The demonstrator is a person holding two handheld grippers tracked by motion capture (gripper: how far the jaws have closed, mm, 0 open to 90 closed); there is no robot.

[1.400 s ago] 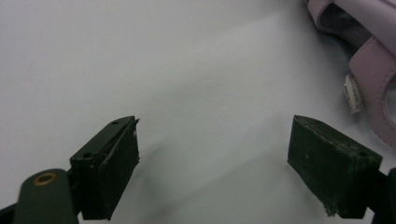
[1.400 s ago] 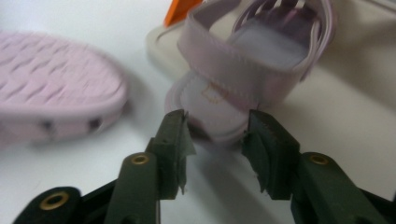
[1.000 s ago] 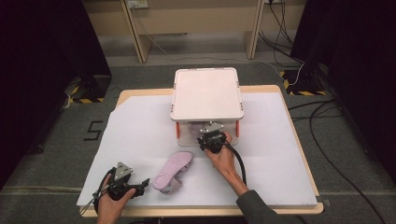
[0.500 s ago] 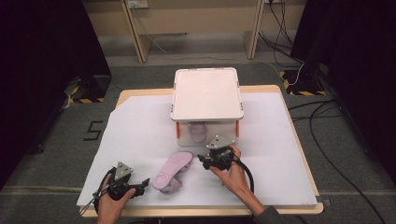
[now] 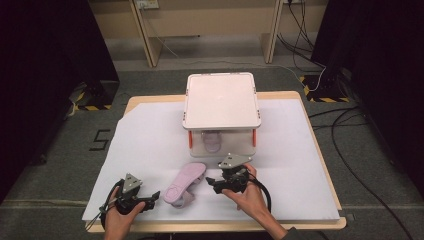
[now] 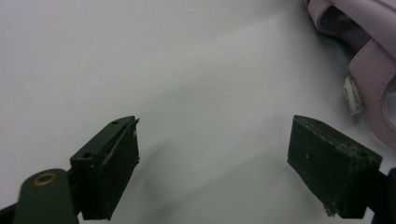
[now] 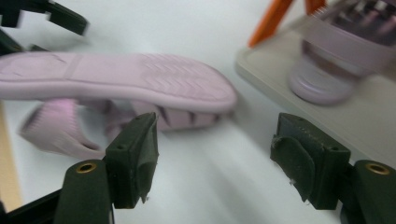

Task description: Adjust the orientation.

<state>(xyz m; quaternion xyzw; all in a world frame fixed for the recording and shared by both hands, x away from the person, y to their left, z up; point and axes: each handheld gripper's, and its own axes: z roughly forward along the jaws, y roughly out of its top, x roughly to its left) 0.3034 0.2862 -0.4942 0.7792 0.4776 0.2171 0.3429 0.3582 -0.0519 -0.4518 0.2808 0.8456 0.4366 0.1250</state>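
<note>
A lilac sandal (image 5: 185,184) lies sole up on the white sheet between my two grippers; its sole (image 7: 140,81) crosses the right gripper view just beyond the jaws. A second lilac sandal (image 5: 212,141) (image 7: 336,56) sits on the lower shelf of the small rack (image 5: 221,100). My right gripper (image 5: 212,184) (image 7: 224,158) is in front of the rack and points left at the loose sandal. Its jaws have just been opening and nothing is between them. At the near left my left gripper (image 5: 152,195) (image 6: 212,158) rests open over bare sheet, with the sandal's strap (image 6: 373,60) to its right.
The rack has a white top, orange legs (image 7: 268,21) and a pale lower shelf (image 7: 373,121). The white sheet (image 5: 150,140) covers most of the wooden table, whose near edge (image 5: 225,227) runs by the hands. Cables lie on the floor at the right.
My right gripper has drawn back from the rack's front towards the near edge and its jaws stand wider. The sandal on the lower shelf stayed there. The left gripper has kept still.
</note>
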